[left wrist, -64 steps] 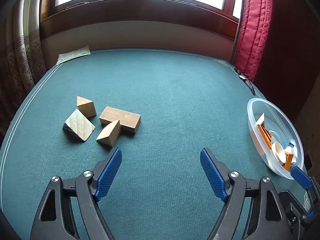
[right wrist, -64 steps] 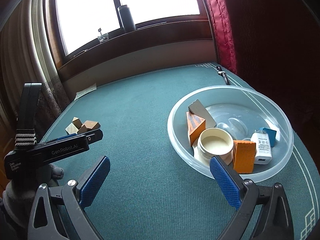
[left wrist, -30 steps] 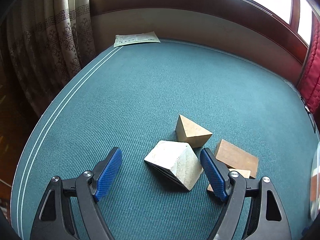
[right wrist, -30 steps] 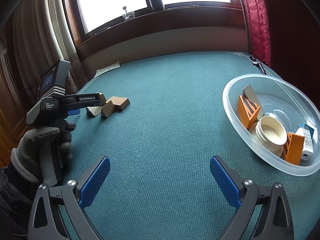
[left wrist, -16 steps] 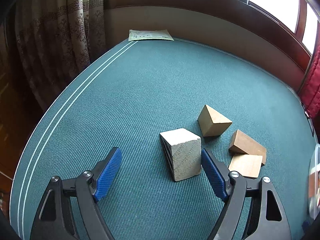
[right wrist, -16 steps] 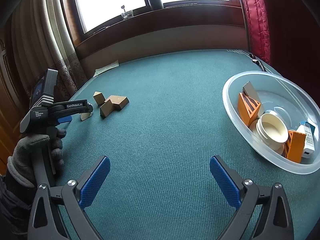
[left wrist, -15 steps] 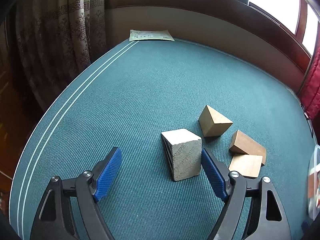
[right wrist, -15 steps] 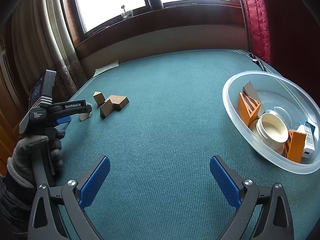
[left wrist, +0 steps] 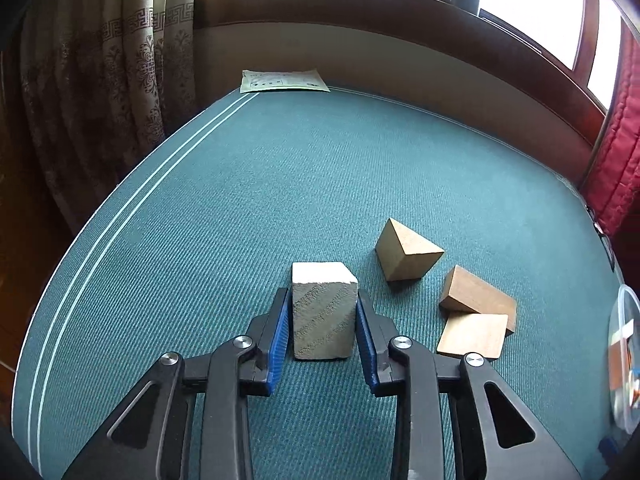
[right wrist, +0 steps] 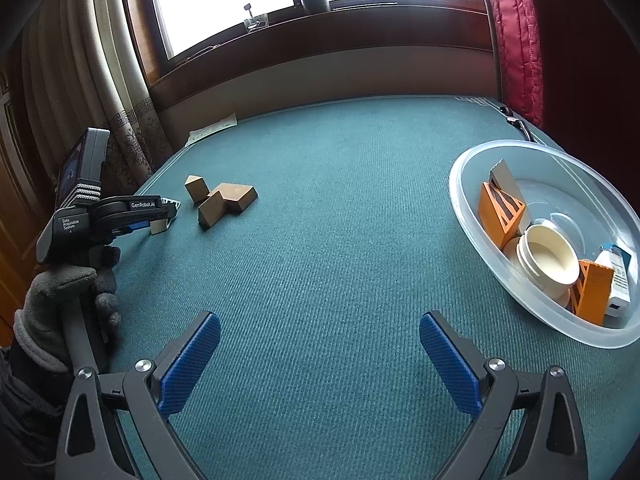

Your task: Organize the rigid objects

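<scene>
The left gripper (left wrist: 323, 330) has just been closing, and its blue pads (left wrist: 280, 332) now press both sides of the pale wooden block (left wrist: 323, 316) that earlier sat loose between wide jaws. The block stands on the green tabletop (left wrist: 240, 200) near its left edge, long axis running away from the camera, striped face (diagonal grain) towards it. Three brown blocks (left wrist: 406, 254) lie just to its right. The right gripper (right wrist: 320, 354) hangs wide open and empty over the near edge, beside the clear bowl (right wrist: 472, 216).
</scene>
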Tool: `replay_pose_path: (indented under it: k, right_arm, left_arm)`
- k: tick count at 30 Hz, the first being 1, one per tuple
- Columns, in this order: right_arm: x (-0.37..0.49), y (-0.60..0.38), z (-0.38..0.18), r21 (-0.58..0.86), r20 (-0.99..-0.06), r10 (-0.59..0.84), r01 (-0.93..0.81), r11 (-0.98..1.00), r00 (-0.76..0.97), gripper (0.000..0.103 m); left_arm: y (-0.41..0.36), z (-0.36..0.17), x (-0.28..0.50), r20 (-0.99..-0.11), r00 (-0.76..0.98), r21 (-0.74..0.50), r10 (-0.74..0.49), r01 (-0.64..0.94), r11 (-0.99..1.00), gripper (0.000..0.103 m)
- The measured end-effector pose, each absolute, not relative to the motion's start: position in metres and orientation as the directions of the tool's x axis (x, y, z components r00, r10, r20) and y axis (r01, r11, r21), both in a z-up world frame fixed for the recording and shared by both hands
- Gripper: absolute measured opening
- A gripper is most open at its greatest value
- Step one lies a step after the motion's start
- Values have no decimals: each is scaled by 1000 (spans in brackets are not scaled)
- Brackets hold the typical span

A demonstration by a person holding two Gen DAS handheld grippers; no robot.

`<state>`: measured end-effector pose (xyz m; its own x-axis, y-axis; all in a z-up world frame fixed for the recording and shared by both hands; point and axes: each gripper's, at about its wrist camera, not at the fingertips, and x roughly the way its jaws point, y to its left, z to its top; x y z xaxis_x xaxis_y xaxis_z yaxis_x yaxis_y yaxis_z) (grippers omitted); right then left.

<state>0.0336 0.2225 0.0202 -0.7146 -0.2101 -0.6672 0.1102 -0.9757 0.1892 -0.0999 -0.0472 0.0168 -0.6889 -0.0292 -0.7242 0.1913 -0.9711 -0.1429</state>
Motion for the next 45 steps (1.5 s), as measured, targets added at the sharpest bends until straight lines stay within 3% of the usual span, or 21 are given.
replay_pose_path:
  k: [11,18,24,40,45]
  right_arm:
    - [0,188,32,196,-662,-307,237,-951,-684,100]
    - [-34,153,34,178,-660,-352,317,-931,-664,76]
    - [-63,124,28,161,-679,-390,392,-906,-622,63]
    - [-108,95,16,108,-726,-401,482,-869,-559,58]
    - [-117,89,17,89,-731,-403,509,-856,-551,44]
  left_arm:
    - [-50,26,-82,-684,-730,-195,-1,185,-963,32]
    - [-59,28,-79,-680,-732,-190,-36,224,-956,32]
    - [-62,29,-77,-676,-735,-190,-51,241,-952,32]
    - [-68,25,-76,-683,-728,-208,-52,262,-942,32]
    - [-69,25,-76,-685,-726,-208,-51,262,-942,32]
